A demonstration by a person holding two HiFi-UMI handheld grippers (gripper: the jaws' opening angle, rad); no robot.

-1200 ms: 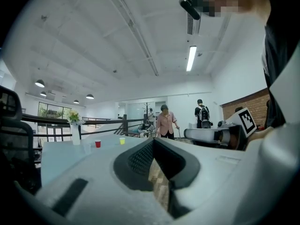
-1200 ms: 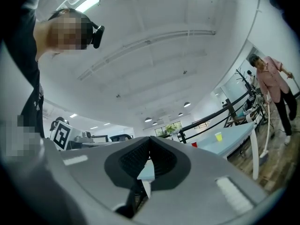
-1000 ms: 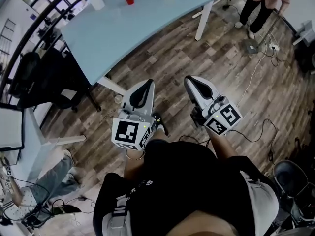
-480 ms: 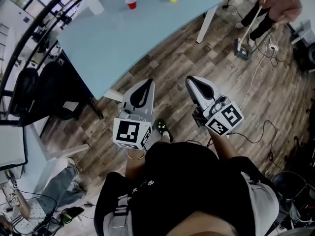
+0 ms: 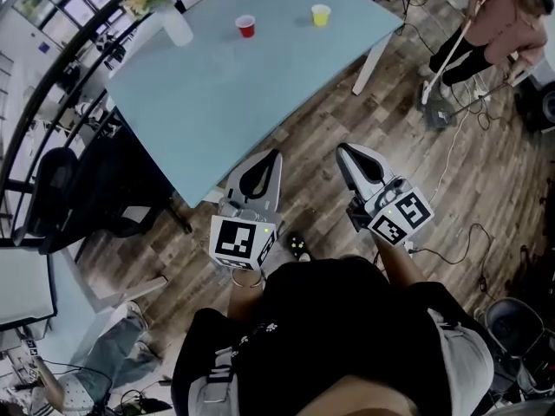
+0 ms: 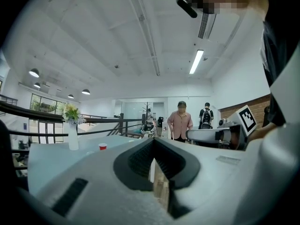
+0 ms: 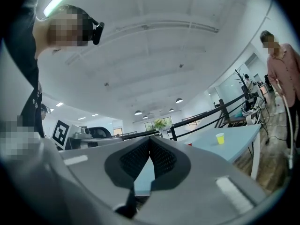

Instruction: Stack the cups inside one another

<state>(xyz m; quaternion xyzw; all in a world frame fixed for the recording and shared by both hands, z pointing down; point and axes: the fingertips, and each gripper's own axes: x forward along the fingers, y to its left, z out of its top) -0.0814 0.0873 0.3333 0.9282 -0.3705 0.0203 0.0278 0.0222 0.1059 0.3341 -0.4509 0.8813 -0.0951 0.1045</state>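
Note:
A red cup (image 5: 245, 26) and a yellow cup (image 5: 321, 14) stand apart on the far part of a pale blue table (image 5: 225, 102). In the head view my left gripper (image 5: 267, 159) and right gripper (image 5: 349, 152) are side by side over the wooden floor, just short of the table's near edge. Both point toward the table, and both are shut with nothing in them. From the left gripper view (image 6: 153, 142) the red cup (image 6: 102, 146) is small and far off. The right gripper view (image 7: 150, 140) takes in the yellow cup (image 7: 220, 138) near the table's right end.
A white vase of flowers (image 5: 169, 16) stands at the table's far left. A person in pink (image 5: 494, 20) works a long-handled tool on the floor at the right. Black chairs (image 5: 61, 189) sit left of the table, and cables (image 5: 451, 241) trail across the floor at the right.
Both grippers have travelled forward together toward the table, still shut. The table and cups now sit lower and nearer in the head view.

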